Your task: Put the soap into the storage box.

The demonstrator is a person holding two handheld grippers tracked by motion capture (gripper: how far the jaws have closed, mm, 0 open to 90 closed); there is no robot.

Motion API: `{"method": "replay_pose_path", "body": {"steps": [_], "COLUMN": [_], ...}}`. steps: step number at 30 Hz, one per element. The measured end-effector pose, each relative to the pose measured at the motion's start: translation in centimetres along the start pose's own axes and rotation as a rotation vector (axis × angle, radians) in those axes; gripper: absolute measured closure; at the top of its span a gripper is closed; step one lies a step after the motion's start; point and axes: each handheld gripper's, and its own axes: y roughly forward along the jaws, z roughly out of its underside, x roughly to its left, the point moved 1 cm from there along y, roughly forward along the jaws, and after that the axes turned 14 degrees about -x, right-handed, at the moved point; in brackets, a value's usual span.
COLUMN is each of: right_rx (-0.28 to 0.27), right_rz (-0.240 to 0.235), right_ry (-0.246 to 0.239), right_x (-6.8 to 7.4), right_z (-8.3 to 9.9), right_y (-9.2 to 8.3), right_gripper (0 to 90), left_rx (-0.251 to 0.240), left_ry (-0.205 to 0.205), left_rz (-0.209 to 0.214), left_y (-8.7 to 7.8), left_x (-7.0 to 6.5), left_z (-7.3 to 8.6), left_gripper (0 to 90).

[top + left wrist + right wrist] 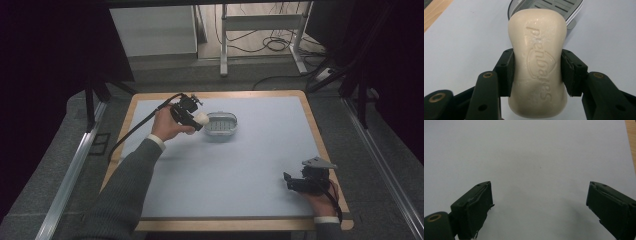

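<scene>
Writing: an embossed word is seen upside down on the cream oval soap bar (537,67); it appears to read "Safeguard".
Left gripper (196,121): clamped on the soap bar's waist, a black pad pressed against each long side; held above the pale blue mat (250,165).
Soap bar position: its far end is seen just over the near rim of the grey slotted plastic soap dish (221,125).
Right gripper (539,207): jaws spread wide, nothing between them, low over the mat's near right corner, well apart from the dish.
</scene>
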Motion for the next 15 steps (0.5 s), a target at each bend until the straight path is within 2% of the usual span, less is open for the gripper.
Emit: {"method": "replay_pose_path", "body": {"steps": [4, 7, 10, 13, 15], "right_rx": [0.002, 0.002, 0.004, 0.006, 0.005], "right_rz": [0.000, -0.001, 0.000, 0.000, 0.002], "right_ry": [0.003, 0.001, 0.003, 0.004, 0.006], "right_x": [0.0, 0.0, -0.1, -0.2, -0.3], "right_z": [0.0, 0.0, 0.1, 0.2, 0.2], "right_y": [0.0, 0.0, 0.0, 0.1, 0.0], "right_gripper": [6.6, 6.6, 6.6, 6.6, 6.6], "left_rx": [-0.007, 0.003, 0.002, -0.023, -0.018], "left_ry": [0.000, 0.020, 0.040, 0.026, 0.027], "left_rz": [0.021, 0.008, 0.025, 0.057, 0.056], "left_y": [0.6, 1.1, 1.5, 1.9, 2.3], "left_x": [0.0, -0.1, -0.4, -0.4, -0.3], "left_z": [-0.6, -1.0, -1.5, -1.9, -1.9], "left_gripper": [49.7, 49.7, 49.7, 49.7, 49.7]}}
